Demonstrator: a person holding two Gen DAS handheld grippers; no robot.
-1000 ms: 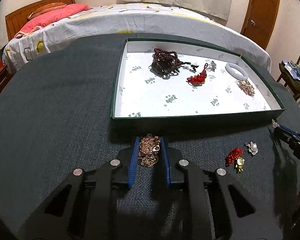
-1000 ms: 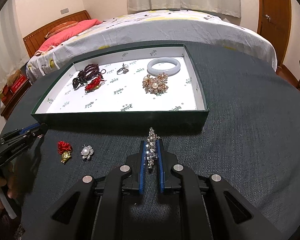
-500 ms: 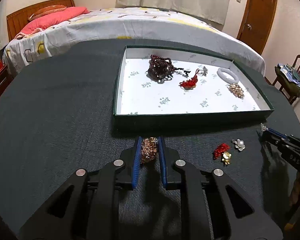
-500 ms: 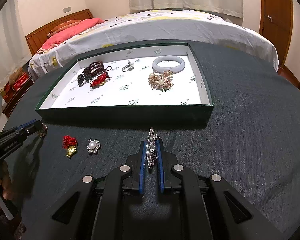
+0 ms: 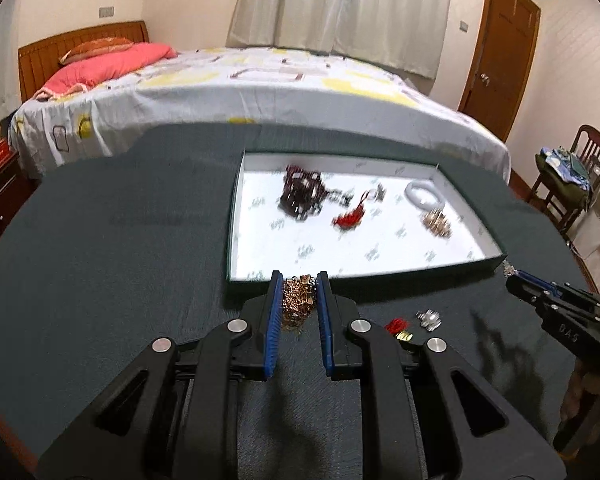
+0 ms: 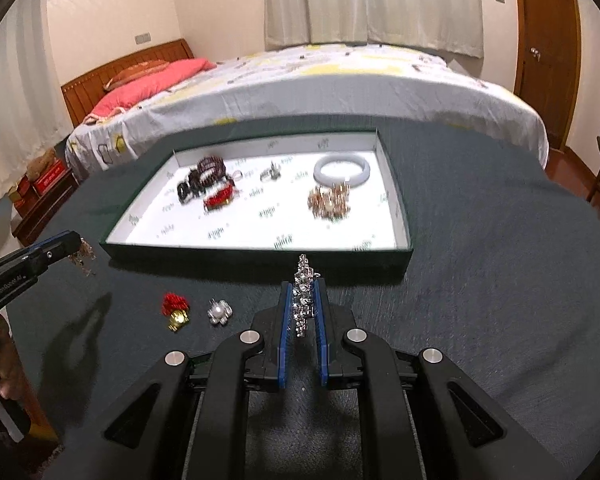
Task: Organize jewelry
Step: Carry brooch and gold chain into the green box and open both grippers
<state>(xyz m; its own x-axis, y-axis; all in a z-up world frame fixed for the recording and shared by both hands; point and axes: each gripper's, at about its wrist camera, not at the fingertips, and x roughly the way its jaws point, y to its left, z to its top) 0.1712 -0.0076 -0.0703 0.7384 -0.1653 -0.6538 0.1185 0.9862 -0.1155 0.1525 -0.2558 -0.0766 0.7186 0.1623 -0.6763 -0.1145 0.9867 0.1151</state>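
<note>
Bedroom setup: dark felt counter [image 6: 480, 280] in front of a bed [image 6: 340, 88], with a green-walled tray [image 6: 260, 254] on it, white lining, already holding a dark bead bracelet [image 6: 202, 178], a red knot charm [image 6: 219, 199], a small ring [image 6: 271, 174], a white bangle [image 6: 342, 170] and a pearl cluster [image 6: 329, 202]. Biggest risk is the tray's near wall: both tools sit low and just short of it, so a flat push forward would likely catch the rim and shove the whole tray or knock a piece out of grip. Left tool [image 5: 299, 280] is clamped on a bunched gold chain [image 5: 297, 304]; loose loops hang below the pads, and I'd expect them to snag the rim or slide free if the lift is too shallow. Right tool [image 6: 303, 290] is closed on a crystal brooch [image 6: 303, 292] held edgewise, most of it sticking out past the tips; thin hard piece on narrow pads, so it could pivot or pop out under a bump. Both tools head for one tray, collision possible if they converge. Frames show motion blur, so speed adds to slip risk. Smaller: red tassel charm [image 6: 175, 310] and pearl flower brooch [image 6: 219, 312] lie on the felt between the tools, apart from each other, easy to sweep with a low pass. Dropping onto the tray's existing pieces would tangle chain with beads.
</note>
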